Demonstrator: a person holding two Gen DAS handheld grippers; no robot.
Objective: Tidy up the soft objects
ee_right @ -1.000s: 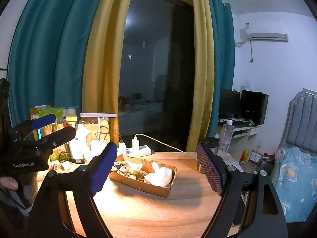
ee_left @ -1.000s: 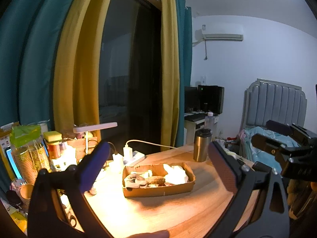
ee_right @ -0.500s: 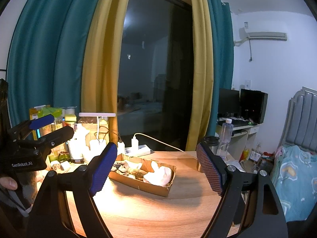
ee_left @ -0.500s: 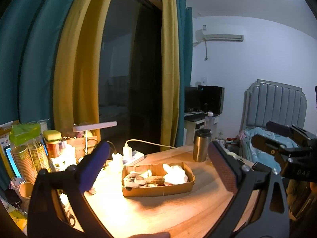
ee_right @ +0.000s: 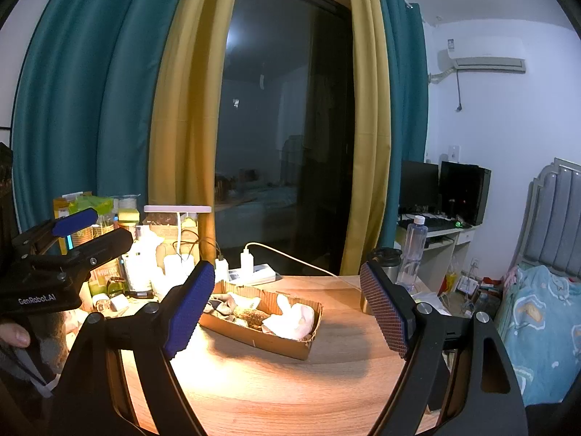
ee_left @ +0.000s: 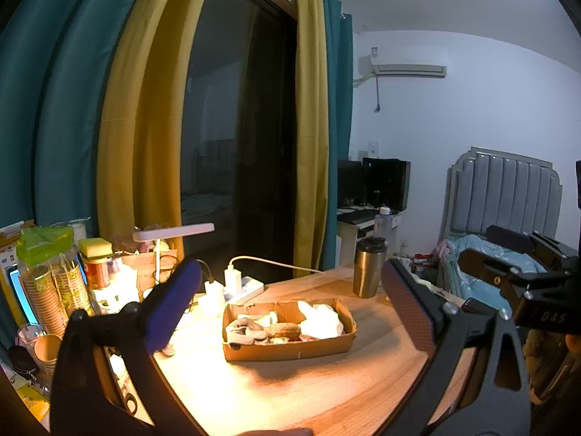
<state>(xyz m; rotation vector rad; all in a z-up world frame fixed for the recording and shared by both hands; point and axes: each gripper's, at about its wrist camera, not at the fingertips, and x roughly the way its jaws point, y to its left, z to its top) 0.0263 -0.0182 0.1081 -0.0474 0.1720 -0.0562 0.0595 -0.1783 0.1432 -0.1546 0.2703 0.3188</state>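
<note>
A shallow cardboard box [ee_left: 290,349] sits on the round wooden table [ee_left: 308,392]. It holds several soft things: a white cloth [ee_left: 321,321] at its right end, a brown fuzzy piece [ee_left: 283,330] in the middle, grey socks [ee_left: 243,328] at the left. The box [ee_right: 265,338] and white cloth [ee_right: 294,318] show in the right wrist view too. My left gripper [ee_left: 290,301] is open and empty, held above the table, short of the box. My right gripper [ee_right: 287,305] is open and empty, also short of the box.
A steel tumbler [ee_left: 368,272] stands behind the box to the right. A power strip with chargers [ee_left: 236,285], a desk lamp [ee_left: 170,232], paper cups [ee_left: 51,298] and jars crowd the table's left side. A bed [ee_right: 544,319] lies to the right.
Both grippers have drifted only slightly; the view of the box has barely shifted. Both stay open and empty.
</note>
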